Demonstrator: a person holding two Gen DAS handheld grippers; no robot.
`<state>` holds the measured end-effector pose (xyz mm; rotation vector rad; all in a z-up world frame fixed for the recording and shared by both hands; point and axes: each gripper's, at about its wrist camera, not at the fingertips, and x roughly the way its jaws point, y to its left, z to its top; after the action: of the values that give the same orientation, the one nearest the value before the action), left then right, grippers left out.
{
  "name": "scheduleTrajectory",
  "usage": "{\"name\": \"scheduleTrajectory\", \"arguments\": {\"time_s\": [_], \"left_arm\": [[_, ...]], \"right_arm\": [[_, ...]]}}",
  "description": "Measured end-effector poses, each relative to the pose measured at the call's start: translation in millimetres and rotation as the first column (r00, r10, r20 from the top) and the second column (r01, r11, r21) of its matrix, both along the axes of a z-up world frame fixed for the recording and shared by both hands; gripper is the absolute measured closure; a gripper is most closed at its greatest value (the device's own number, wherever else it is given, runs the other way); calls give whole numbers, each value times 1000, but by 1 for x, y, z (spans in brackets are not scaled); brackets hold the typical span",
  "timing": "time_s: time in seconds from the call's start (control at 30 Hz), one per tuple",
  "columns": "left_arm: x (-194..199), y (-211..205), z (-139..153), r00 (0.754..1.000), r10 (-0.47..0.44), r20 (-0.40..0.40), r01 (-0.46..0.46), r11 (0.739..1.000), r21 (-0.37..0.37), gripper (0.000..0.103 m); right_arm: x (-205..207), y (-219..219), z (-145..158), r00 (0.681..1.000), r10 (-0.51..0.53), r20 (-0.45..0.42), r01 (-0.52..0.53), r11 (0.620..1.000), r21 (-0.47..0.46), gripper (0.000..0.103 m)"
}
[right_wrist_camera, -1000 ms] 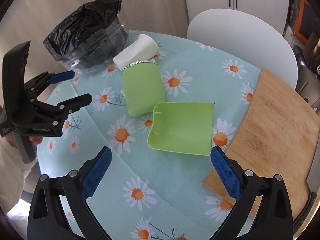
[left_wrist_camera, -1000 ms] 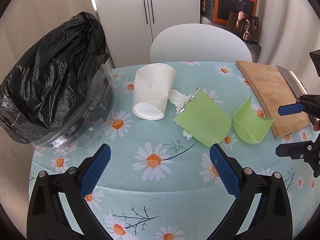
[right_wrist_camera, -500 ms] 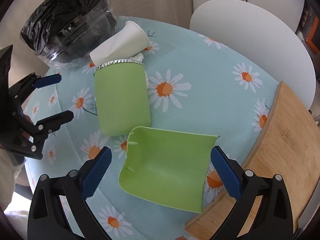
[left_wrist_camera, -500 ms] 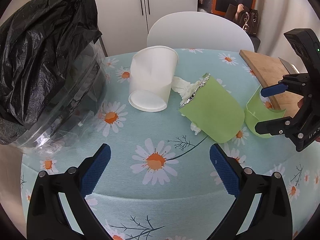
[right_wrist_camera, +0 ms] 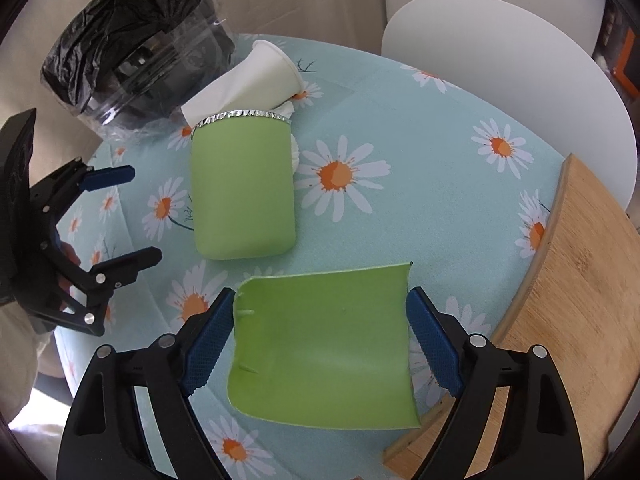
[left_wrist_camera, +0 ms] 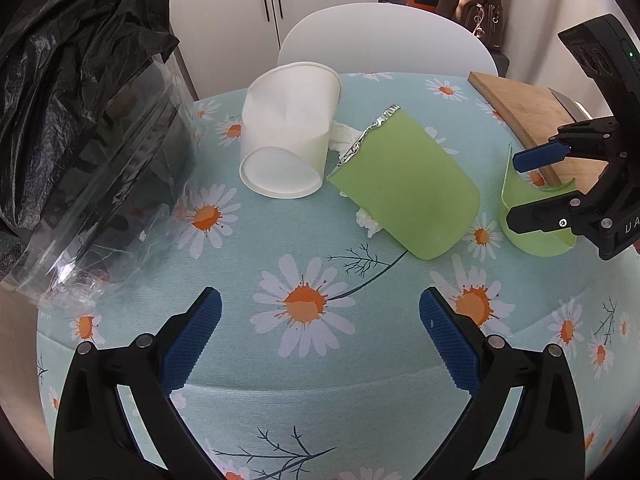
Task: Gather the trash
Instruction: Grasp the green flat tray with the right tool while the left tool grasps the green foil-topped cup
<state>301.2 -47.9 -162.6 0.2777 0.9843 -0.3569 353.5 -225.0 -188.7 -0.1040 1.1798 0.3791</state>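
Daisy-print tablecloth (left_wrist_camera: 304, 240), white chair (left_wrist_camera: 384, 40) behind.

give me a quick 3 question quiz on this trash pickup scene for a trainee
1. True or false: the white paper cup stands upright on the table.
2. Multiple choice: what lies between the closing jaws of the right gripper?
A. the curved green scrap
B. the green pouch with the foil edge
C. the wooden cutting board
3. Fill in: the bin at the table's edge is lined with a ____ bag.

Key:
1. False, it lies on its side.
2. A; whether the pads press on it yet cannot be told.
3. Black.
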Motion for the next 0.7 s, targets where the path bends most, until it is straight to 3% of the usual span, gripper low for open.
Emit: {"name": "scheduleTrajectory", "arguments": {"time_s": [0.23,0.43,0.7], "left_arm": [[3,-27,6,989,-145,25,145,989,16,6],[8,-56,15,962,-261,75,256,964,71,6],[25,-85,18,917,-389,91,374,916,148,6]], "right_arm": [[-19,-17,29,997,-58,48,54,996,76,22],[-40,-39,50,990,-102,96,93,991,94,22],[-62,-64,46,982,-172,81,162,980,120,22]]}}
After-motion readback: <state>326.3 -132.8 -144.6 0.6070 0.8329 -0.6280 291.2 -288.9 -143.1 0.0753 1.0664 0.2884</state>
